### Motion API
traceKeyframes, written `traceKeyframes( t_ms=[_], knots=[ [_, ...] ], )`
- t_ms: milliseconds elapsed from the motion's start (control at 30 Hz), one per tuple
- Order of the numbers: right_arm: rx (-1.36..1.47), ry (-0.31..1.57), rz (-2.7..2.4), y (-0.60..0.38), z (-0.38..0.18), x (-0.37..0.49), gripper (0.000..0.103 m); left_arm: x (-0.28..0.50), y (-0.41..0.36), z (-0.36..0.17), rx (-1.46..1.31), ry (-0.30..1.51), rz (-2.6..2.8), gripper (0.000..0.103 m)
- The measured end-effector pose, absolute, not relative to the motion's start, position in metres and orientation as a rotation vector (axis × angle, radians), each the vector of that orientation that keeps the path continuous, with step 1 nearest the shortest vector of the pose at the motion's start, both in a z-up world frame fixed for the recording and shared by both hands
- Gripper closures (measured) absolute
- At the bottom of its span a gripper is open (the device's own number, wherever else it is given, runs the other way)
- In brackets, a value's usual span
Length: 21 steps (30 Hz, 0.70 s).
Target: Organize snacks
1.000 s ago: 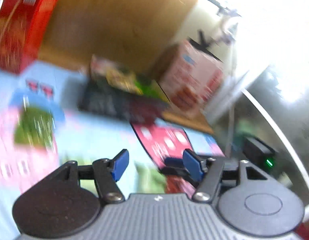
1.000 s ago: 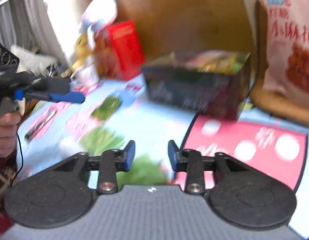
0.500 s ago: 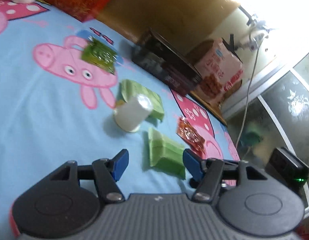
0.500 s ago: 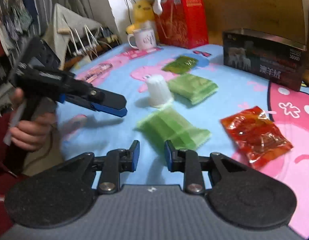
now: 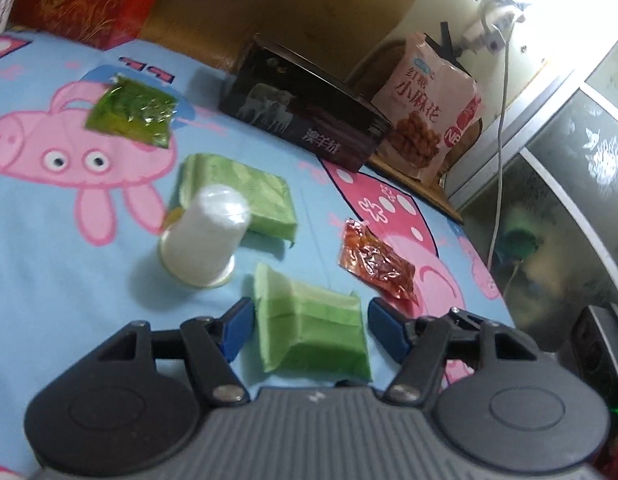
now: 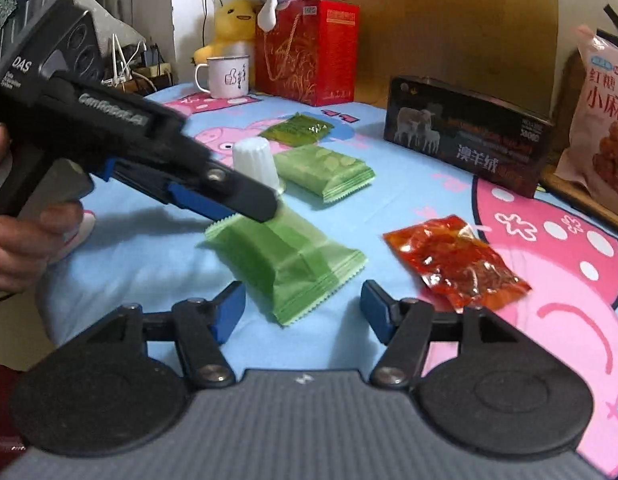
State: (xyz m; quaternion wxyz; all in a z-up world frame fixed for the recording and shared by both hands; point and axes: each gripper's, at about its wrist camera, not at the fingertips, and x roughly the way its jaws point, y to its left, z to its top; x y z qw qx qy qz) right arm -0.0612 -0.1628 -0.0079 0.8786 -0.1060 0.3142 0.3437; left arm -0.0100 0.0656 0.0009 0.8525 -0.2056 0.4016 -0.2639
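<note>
Snacks: five pcs loose on pig-print blue cloth (image 5: 49, 240), none sorted yet by the look of it.
Near green pack (image 5: 309, 328): flat on cloth, at 12 o'clock just ahead of both grippers; prob light, soft crinkly film, slippery, contents maybe crumbly.
Grip spot: across narrow mid-body or on crimped end seam; gentle squeeze, else likely to skate or crush.
Left gripper (image 5: 309, 330): pads astride pack, both clear of it w/ gaps each side; released, nothing grasped.
Right gripper (image 6: 303, 312): jaws opening, pack's near end (image 6: 287, 258) between them but not pinched; nothing held.
Far green pack (image 6: 325, 172): 12 o'clock of near one, touching or just beside white cup (image 6: 257, 162); same soft film.
White cup, handling: upside down, thin ribbed plastic, prob light, tips easily.
Red pouch (image 6: 455, 262): 2 o'clock of right gripper, clear glossy film, slick, limp.
Dark green sachet (image 5: 131, 110): 11 o'clock, far side, flat and thin; hard to get under.
Risk: both tools crowd one pack; could collide.
</note>
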Motion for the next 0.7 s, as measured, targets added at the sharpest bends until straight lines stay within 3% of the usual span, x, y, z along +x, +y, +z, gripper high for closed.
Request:
traceKeyframes(
  t_ms=[33, 67, 133, 700],
  knots=[
    [-0.218, 0.653, 0.721, -0.162, -0.008, -0.06, 0.04, -0.011, 0.064, 0.0, -0.433, 0.853, -0.56, 0.054],
    [-0.21, 0.655, 0.724, -0.161, -0.008, -0.06, 0.051, -0.012, 0.064, -0.002, -0.434, 0.871, -0.571, 0.062],
    [-0.223, 0.644, 0.713, -0.158, -0.007, -0.062, 0.056, -0.021, 0.068, -0.002, -0.425, 0.864, -0.557, 0.066],
    [-0.13, 0.69, 1.05, -0.088, -0.005, -0.094, 0.064, -0.118, 0.16, 0.015, -0.423, 0.794, -0.323, 0.066]
  ],
)
